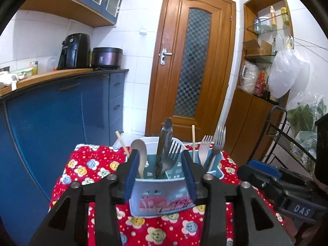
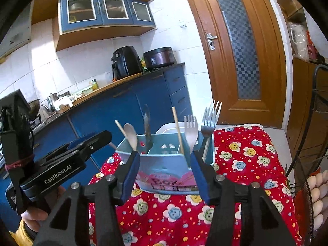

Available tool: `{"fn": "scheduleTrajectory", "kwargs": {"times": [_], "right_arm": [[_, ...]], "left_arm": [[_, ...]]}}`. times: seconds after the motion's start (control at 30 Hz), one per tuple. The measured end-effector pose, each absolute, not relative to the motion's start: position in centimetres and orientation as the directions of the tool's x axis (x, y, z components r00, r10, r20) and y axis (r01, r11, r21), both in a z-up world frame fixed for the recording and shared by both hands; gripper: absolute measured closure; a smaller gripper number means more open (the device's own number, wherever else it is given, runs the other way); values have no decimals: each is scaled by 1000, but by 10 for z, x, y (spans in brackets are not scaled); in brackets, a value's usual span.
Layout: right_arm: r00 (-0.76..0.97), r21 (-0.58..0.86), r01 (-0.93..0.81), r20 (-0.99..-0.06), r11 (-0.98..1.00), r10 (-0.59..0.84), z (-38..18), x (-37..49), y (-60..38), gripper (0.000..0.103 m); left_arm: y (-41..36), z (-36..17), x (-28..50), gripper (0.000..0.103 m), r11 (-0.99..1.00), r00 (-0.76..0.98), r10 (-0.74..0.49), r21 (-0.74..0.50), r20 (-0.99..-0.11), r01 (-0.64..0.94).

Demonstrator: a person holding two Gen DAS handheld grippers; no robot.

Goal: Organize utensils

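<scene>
A light blue utensil holder (image 1: pixel 162 198) (image 2: pixel 166 164) stands on the red flowered tablecloth (image 1: pixel 98 168) (image 2: pixel 246 153). It holds a spoon (image 1: pixel 140 153) (image 2: pixel 131 135), dark tongs (image 1: pixel 164 141) (image 2: pixel 147 129), forks (image 1: pixel 218 141) (image 2: pixel 210 119) and chopsticks (image 1: pixel 193 141) (image 2: pixel 177 127), all upright. My left gripper (image 1: pixel 160 157) is open, its blue pads on either side of the holder without clearly touching. My right gripper (image 2: pixel 166 157) is open and empty, just in front of the holder. The left gripper also shows in the right wrist view (image 2: pixel 86 143).
A white container (image 1: pixel 149 141) (image 2: pixel 168 128) stands behind the holder. Blue cabinets (image 1: pixel 61 112) lie left, a wooden door (image 1: pixel 190 61) is beyond the table. A black wire rack (image 1: pixel 291 139) with eggs (image 2: pixel 315 186) stands at the right.
</scene>
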State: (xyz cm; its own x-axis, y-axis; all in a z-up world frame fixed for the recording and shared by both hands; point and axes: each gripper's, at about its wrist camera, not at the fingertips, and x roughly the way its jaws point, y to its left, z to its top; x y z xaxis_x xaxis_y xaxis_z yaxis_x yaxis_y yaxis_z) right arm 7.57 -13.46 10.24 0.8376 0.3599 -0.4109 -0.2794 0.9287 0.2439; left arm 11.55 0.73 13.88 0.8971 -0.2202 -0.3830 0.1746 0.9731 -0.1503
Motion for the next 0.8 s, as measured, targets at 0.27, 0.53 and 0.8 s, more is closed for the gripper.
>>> {"fn": "scheduleTrajectory", "kwargs": {"times": [0.27, 0.53, 0.8], "right_arm": [[856, 188, -270, -402, 944, 325, 94, 44, -122, 29], [877, 183, -221, -392, 958, 277, 71, 23, -120, 18], [872, 178, -190, -422, 965, 249, 44, 16, -125, 17]], "left_arm": [[11, 129, 86, 37, 979, 899, -191, -143, -394, 145], [15, 110, 71, 34, 981, 890, -173, -155, -421, 117], [13, 82, 60, 34, 986, 879, -153, -135, -453, 102]]}}
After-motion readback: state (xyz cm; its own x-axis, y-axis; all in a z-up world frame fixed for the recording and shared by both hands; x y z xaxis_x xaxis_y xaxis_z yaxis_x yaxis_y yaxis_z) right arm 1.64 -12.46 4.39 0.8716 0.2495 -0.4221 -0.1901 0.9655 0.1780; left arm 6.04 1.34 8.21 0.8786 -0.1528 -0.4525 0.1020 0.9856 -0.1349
